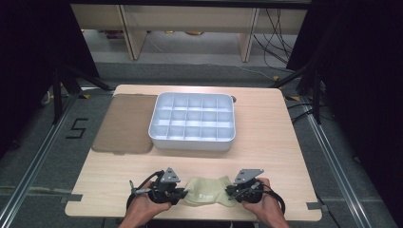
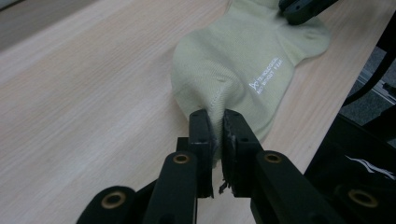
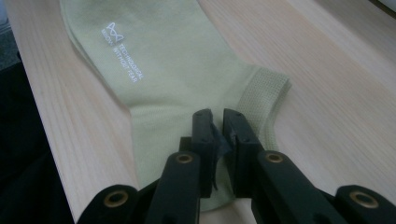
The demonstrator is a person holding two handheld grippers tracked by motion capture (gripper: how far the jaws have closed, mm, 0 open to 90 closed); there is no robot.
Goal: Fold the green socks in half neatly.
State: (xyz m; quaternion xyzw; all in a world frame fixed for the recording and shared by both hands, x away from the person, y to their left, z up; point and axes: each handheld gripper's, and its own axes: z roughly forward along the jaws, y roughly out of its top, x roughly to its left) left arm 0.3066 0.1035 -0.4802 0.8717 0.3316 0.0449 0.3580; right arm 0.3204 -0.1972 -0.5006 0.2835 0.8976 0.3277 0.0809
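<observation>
A pale green sock [image 1: 206,190] lies along the front edge of the wooden table [image 1: 266,152], stretched between my two grippers. My left gripper [image 1: 183,194] is at its left end. In the left gripper view the jaws [image 2: 217,119] are shut on a pinched-up fold of the sock [image 2: 243,60]. My right gripper [image 1: 229,192] is at the right end. In the right gripper view its jaws [image 3: 217,116] stand close together on the sock [image 3: 163,70] near the ribbed cuff [image 3: 266,93]. White lettering is printed on the sock. The right gripper's tip [image 2: 303,7] touches the sock's far end in the left gripper view.
A white tray [image 1: 192,137] divided into several compartments sits at the table's middle back. A brown mat [image 1: 123,123] lies to its left. The table's front edge runs right beside the sock, with dark floor below.
</observation>
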